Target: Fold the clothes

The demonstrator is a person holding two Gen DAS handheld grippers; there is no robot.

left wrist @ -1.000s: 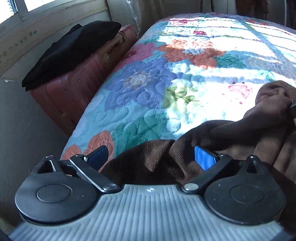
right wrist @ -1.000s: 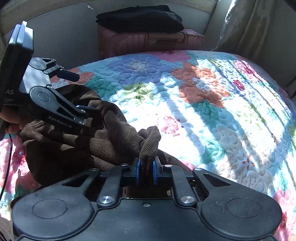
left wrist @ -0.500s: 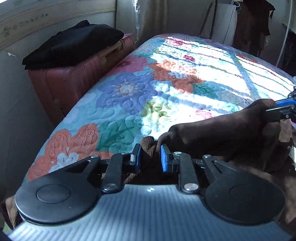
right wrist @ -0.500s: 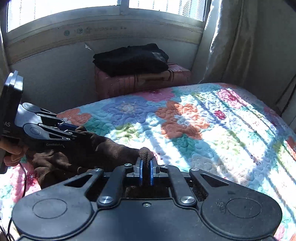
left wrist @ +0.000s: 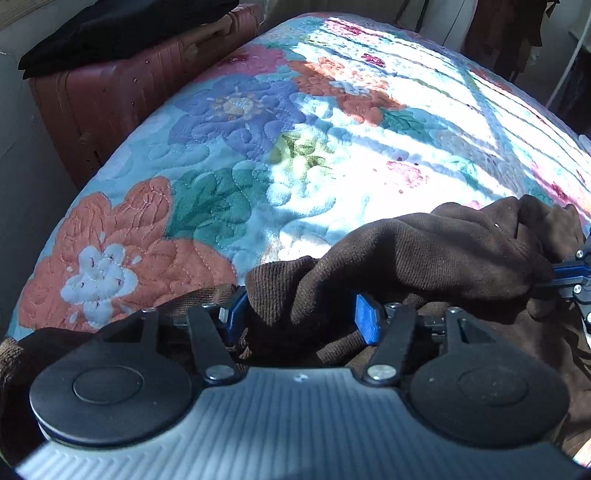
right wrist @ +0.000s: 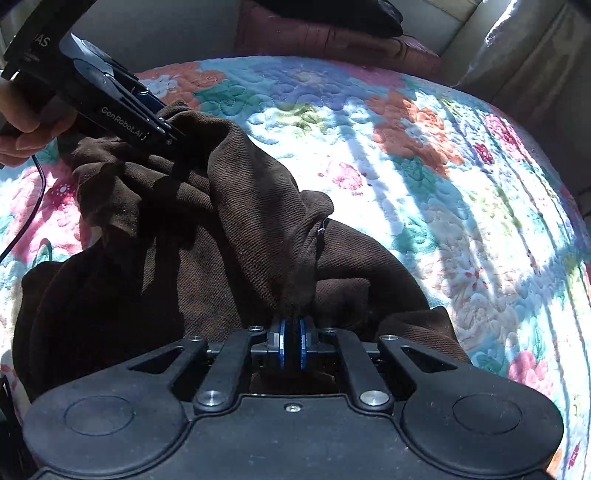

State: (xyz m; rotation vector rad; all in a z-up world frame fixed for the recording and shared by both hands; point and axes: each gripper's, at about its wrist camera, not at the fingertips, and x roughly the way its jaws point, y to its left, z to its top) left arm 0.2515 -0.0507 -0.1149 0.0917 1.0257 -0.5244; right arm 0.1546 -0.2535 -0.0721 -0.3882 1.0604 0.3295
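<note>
A brown knit garment point(left wrist: 424, 254) lies bunched at the near side of the flowered quilt point(left wrist: 295, 147). My left gripper point(left wrist: 299, 319) is down over its edge; the jaws are opening, with a thick fold of the cloth filling the gap between the blue pads. My right gripper point(right wrist: 291, 343) is shut on a narrow raised fold of the garment point(right wrist: 240, 221). In the right wrist view the left gripper point(right wrist: 162, 127) shows at the upper left on the cloth, with a hand point(right wrist: 26, 125) holding it. The right gripper point(left wrist: 569, 273) shows at the right edge of the left wrist view, pinching cloth.
A reddish suitcase point(left wrist: 110, 92) stands beside the bed's far edge with folded black clothes point(left wrist: 110, 26) on top. The sunlit quilt point(right wrist: 443, 184) stretches away to the right. A curtain point(right wrist: 517, 55) hangs at the back right. A thin cable point(right wrist: 33, 206) trails from the left gripper.
The left jaws went from wide to nearly shut on the garment's edge, then widened again with more cloth between them. The right gripper kept its pinch and tipped down toward the bed.
</note>
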